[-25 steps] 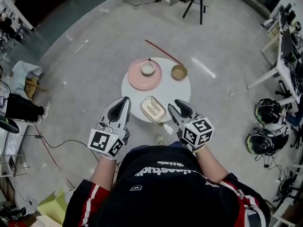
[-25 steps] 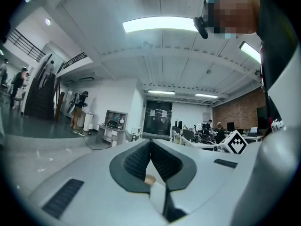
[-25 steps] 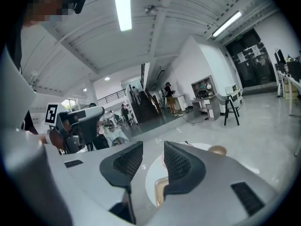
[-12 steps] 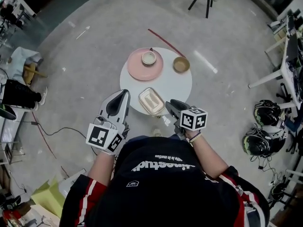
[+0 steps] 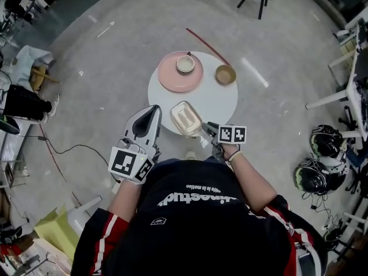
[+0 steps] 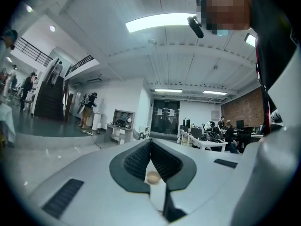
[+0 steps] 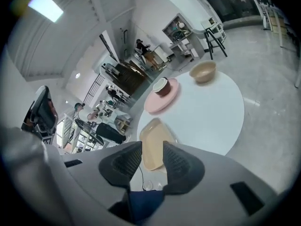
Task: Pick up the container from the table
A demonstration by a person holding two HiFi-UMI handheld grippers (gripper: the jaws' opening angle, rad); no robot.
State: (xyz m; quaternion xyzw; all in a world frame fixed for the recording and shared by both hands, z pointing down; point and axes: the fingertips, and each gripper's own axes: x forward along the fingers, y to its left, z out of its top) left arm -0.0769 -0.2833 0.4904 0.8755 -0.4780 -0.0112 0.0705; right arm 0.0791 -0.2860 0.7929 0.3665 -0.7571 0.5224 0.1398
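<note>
The beige rectangular container (image 5: 186, 118) lies near the front edge of the round white table (image 5: 218, 99). My right gripper (image 5: 206, 127) is just off the container's right front corner, tilted down toward it. Its jaws are opening with nothing pressed between them. In the right gripper view the container (image 7: 155, 142) shows through the gap of the right gripper (image 7: 151, 146), beyond the tips. My left gripper (image 5: 153, 110) hangs beside the table's left front edge, pointing level. In the left gripper view, the left gripper (image 6: 150, 141) has its pads meeting, holding nothing.
A pink plate (image 5: 172, 80) with a small bowl (image 5: 185, 64) sits at the table's back left, and a tan bowl (image 5: 225, 73) at the back right. A red stick (image 5: 204, 43) lies on the floor behind. Cables run at the left, helmets (image 5: 322, 154) lie at the right.
My right gripper has dropped low and tipped downward, closing in on the container's near right corner, with its jaws a little wider. The left gripper has sunk slightly.
</note>
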